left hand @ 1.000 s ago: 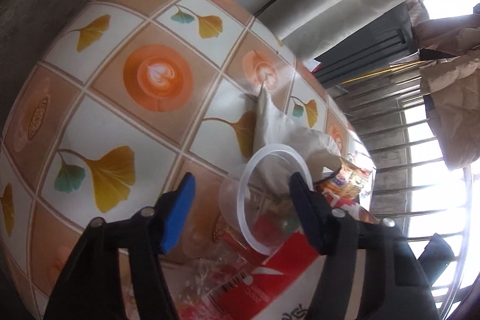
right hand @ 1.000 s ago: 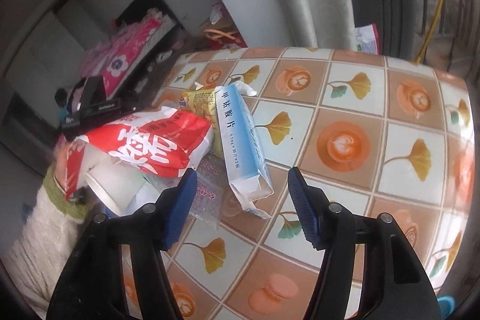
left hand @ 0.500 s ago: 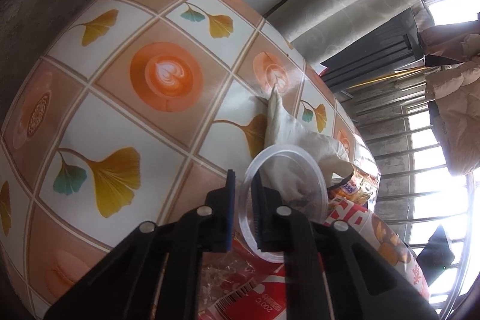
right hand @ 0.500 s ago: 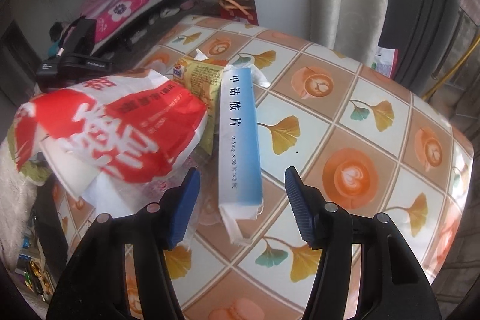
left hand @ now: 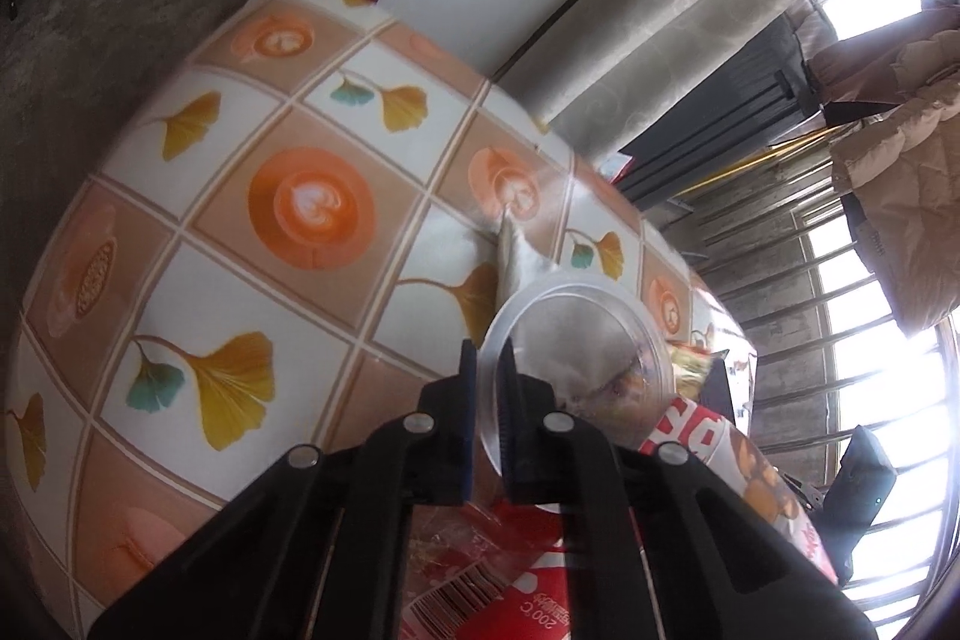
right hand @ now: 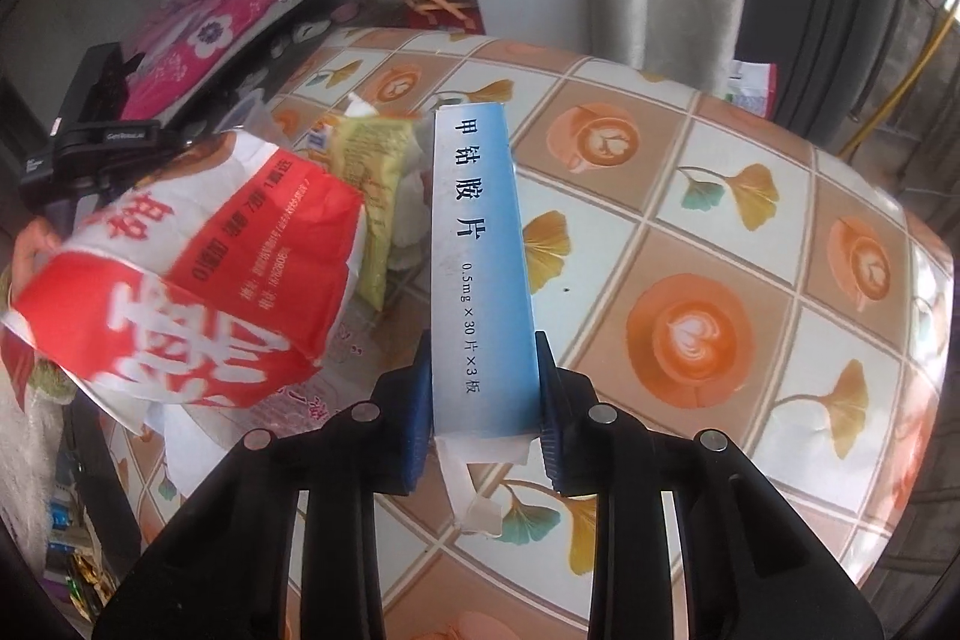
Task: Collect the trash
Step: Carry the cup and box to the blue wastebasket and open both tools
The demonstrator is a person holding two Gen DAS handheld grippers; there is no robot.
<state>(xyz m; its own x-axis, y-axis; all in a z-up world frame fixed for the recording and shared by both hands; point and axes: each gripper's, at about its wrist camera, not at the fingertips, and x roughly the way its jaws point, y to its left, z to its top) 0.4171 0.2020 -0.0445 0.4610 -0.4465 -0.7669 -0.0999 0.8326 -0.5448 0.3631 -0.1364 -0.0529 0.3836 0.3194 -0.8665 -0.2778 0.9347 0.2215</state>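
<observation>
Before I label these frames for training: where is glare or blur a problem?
Left wrist view: window blown out, haze over the clear cup, tablecloth bowed by the fisheye. Right wrist view: medicine box print sharp, red bag smeared.

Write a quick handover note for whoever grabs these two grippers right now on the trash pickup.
Left gripper: jaws shut on the rim of the clear plastic cup.
Right gripper: jaws closing, pads against both sides of the blue-and-white medicine box.
Still on the table: red-and-white bag, yellow snack packet, clear wrappers.
Done: two items gripped.
Left: carry both off, then collect the rest. No bin is in view.
</observation>
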